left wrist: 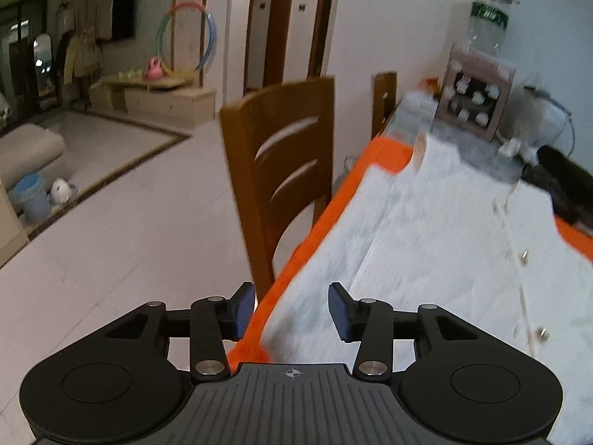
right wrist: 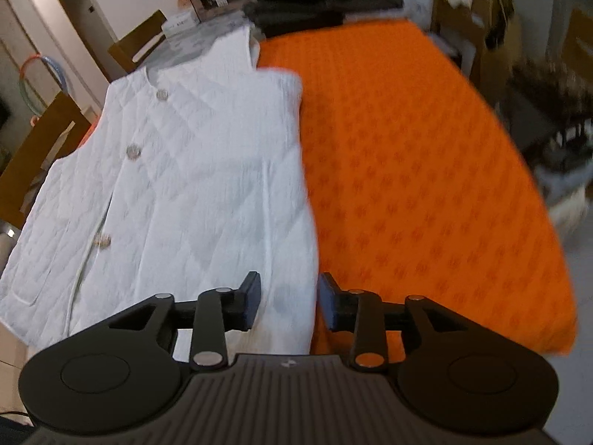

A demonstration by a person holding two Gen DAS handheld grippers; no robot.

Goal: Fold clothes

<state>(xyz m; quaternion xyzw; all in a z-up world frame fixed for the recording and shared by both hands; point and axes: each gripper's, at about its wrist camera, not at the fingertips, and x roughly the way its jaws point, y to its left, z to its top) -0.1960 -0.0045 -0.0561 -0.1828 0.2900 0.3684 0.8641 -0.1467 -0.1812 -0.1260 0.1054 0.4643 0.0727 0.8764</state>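
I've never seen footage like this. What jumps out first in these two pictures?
The bright orange tablecloth dominates, with a white quilted vest lying flat on its left part, buttons up its front. At the bottom of each view a black hand-held gripper juts in with its jaws open and empty: the right one over the vest's lower edge, the left one at the table's edge beside a wooden chair.

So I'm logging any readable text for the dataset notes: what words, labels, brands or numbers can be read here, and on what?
None can be read.
Water bottle: green label band, print too blurred.
Small white box behind the white vest: dark marks, too small and blurred.
Left gripper and right gripper: each body bears only a crosshair mark, no letters.
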